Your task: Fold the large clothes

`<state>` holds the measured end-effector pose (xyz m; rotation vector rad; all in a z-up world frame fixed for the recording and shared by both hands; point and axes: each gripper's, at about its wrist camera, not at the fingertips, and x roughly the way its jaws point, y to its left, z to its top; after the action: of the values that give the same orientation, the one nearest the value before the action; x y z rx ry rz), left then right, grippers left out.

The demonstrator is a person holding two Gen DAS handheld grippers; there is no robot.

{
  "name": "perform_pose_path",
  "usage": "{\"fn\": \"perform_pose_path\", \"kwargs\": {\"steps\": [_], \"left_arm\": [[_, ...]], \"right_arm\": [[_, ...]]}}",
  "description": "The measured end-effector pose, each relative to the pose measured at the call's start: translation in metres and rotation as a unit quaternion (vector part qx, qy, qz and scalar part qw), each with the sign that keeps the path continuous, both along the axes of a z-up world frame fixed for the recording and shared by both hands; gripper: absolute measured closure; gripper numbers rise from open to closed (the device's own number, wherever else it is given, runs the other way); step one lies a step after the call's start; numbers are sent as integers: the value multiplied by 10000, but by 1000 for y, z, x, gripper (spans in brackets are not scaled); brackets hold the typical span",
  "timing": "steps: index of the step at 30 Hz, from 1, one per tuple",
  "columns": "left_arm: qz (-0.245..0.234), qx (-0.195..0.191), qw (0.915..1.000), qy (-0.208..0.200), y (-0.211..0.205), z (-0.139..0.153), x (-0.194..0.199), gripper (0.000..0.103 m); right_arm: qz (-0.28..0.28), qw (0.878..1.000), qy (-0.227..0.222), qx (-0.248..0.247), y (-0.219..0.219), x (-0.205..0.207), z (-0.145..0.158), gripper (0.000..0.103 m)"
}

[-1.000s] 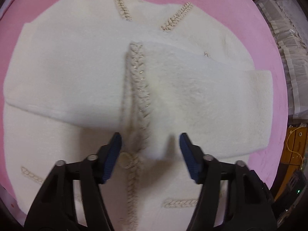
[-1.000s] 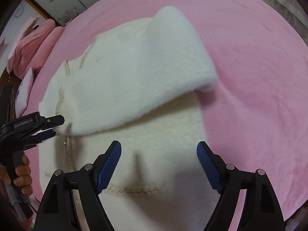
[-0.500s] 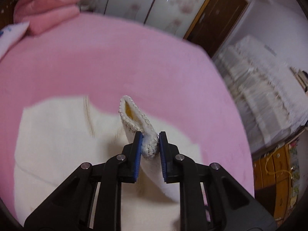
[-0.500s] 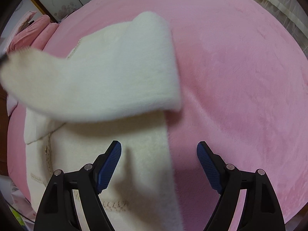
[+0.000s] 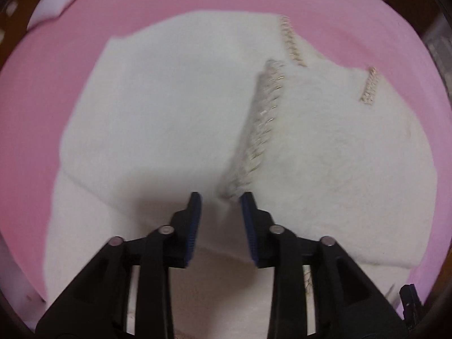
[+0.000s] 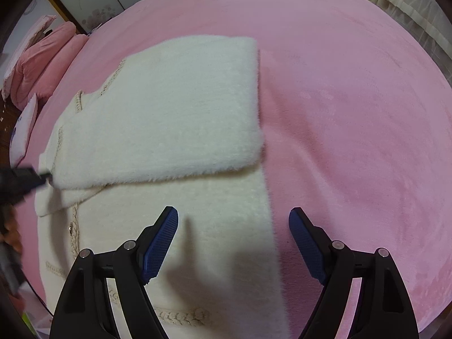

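A cream fuzzy cardigan (image 5: 158, 118) with braided trim lies flat on the pink blanket (image 5: 34, 107). One sleeve (image 6: 175, 118) is folded across its body, and the braided cuff (image 5: 262, 124) ends just in front of my left gripper (image 5: 220, 214). That gripper's jaws are opening: the cuff's tip sits at the gap and the pads do not press on it. In the right wrist view, the left gripper (image 6: 25, 176) touches the sleeve's end. My right gripper (image 6: 233, 234) hangs open over the cardigan's right edge (image 6: 265, 226), with nothing between its fingers.
Pink pillows (image 6: 42, 62) and a white cushion (image 6: 24, 130) lie at the bed's far left. A hand (image 6: 11, 231) shows at the left rim. Bare pink blanket (image 6: 353, 113) stretches to the right of the cardigan. A frilled white cloth (image 6: 409, 8) hangs beyond.
My left gripper closed on the braided cuff, lifted it, then laid the sleeve across the cardigan's body and parted its jaws. The right gripper stayed open and shifted a little.
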<state>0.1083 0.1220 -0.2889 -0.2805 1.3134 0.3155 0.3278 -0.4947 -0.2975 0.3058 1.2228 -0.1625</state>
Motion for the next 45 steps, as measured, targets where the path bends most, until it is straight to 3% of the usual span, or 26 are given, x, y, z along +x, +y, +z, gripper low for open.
{"fn": "perform_pose_path", "kwargs": {"steps": [2, 4, 8, 9, 10, 13, 15, 16, 18, 20, 22, 25, 28, 30, 32, 35, 37, 39, 41, 43, 45], "left_arm": [[311, -122, 9994, -108, 6, 9, -11, 65], [165, -336, 9987, -343, 0, 24, -14, 65], [-738, -425, 9902, -1109, -40, 66, -3, 65], [-987, -391, 9864, -1258, -52, 72, 3, 64], [-1115, -334, 9849, -1283, -60, 76, 11, 56], [-1011, -89, 9913, -838, -83, 57, 43, 49], [-908, -458, 9942, -352, -91, 23, 54, 49], [-840, -524, 9951, -79, -91, 8, 62, 57], [-615, -99, 9980, 108, -86, -15, 61, 66], [-711, 21, 9973, -162, -78, -17, 56, 66], [-895, 297, 9955, -116, -73, -19, 54, 69], [-952, 302, 9950, -90, -62, -21, 51, 85], [-716, 331, 9969, -21, -59, -25, 58, 87], [-296, 393, 9987, 92, -67, -18, 63, 87], [-295, -208, 9993, -28, -78, -12, 73, 87], [-485, -1401, 9889, -59, -107, -14, 97, 87], [-536, -1574, 9861, 52, -126, -20, 116, 86], [-768, -1252, 9891, 80, -139, -24, 131, 86], [-1116, -506, 9925, -12, -143, -27, 145, 86], [-1276, 32, 9917, -167, -131, -36, 159, 86], [-1174, 243, 9924, -286, -109, -40, 169, 86]], "right_arm": [[51, 9999, -146, -78, -1, 0, 5, 21], [127, 9990, -395, -157, -2, 0, 14, 21], [619, 9943, -783, -369, 7, 14, 30, 28], [765, 9927, -895, -252, 10, 18, 35, 35], [888, 9913, -965, -101, 15, 23, 39, 42], [909, 9907, -668, 766, 36, 49, 34, 58], [730, 9861, -38, 1491, 44, 65, 9, 76], [598, 9837, 197, 1686, 50, 71, -4, 81], [180, 9835, 401, 1753, 46, 76, -24, 89], [-52, 9817, 375, 1865, 27, 73, -26, 96], [-355, 9836, 306, 1739, 3, 59, -25, 100], [-1060, 9857, 407, 1244, -60, 27, -22, 103], [-1541, 9705, 169, 1845, -104, -1, -21, 103], [-1432, 9749, 60, 1702, -112, -4, -10, 103], [-1079, 9816, -258, 1557, -106, 0, 5, 103], [-343, 9748, -356, 2175, -81, 22, 6, 103], [-61, 9779, -226, 2076, -58, 37, -3, 103], [330, 9831, -23, 1802, -36, 58, -18, 103], [511, 9879, -251, 1443, -32, 77, -20, 103], [317, 9897, -556, 1283, -50, 90, -14, 103], [-138, 9925, -707, 989, -86, 105, -7, 103]]}}
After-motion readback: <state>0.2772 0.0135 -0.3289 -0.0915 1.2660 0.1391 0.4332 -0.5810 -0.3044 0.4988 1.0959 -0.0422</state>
